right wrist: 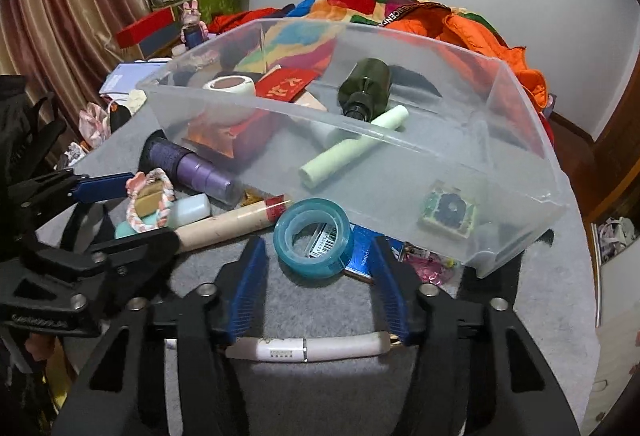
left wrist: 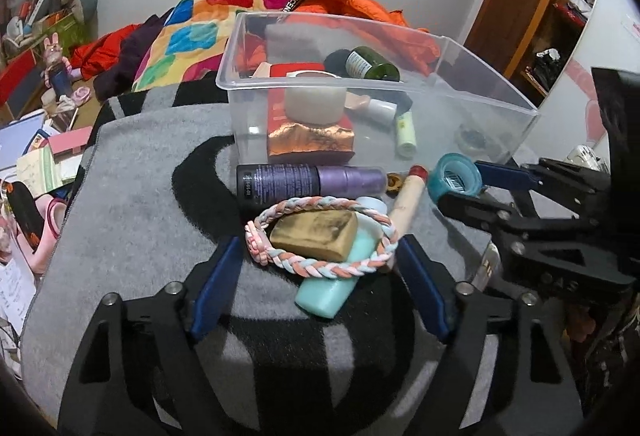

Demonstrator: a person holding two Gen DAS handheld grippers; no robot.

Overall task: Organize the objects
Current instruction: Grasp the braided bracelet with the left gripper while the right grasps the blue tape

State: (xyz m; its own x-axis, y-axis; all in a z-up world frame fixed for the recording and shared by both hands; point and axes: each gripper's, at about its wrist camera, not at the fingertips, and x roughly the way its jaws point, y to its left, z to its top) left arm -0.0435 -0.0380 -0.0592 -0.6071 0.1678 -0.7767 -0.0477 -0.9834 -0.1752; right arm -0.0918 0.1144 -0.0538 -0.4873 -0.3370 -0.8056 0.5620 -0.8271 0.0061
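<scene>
Your left gripper stands wide open, its blue pads flanking the small pile in front of it without touching anything. Between them lies the braided bracelet, looped around a gold bar that rests across a mint tube. The bracelet looks soft and limp, so it will likely sag and could drag the bar along; pinch it across the braid at one side, not around the whole loop. The bar looks stiff and smooth and may slip off the tube if nudged.

Your right gripper is likewise spread open, its pads just either side of the blue tape roll, which lies nearly flat on the grey blanket. The roll looks light and rigid; squeezing across its outer wall should hold, though the glossy surface may be slippery.

Beyond both piles, a purple spray bottle and a cream cylinder lie along the near wall of the clear bin, which already holds a dark green bottle, a white tape roll and a pale green tube.
</scene>
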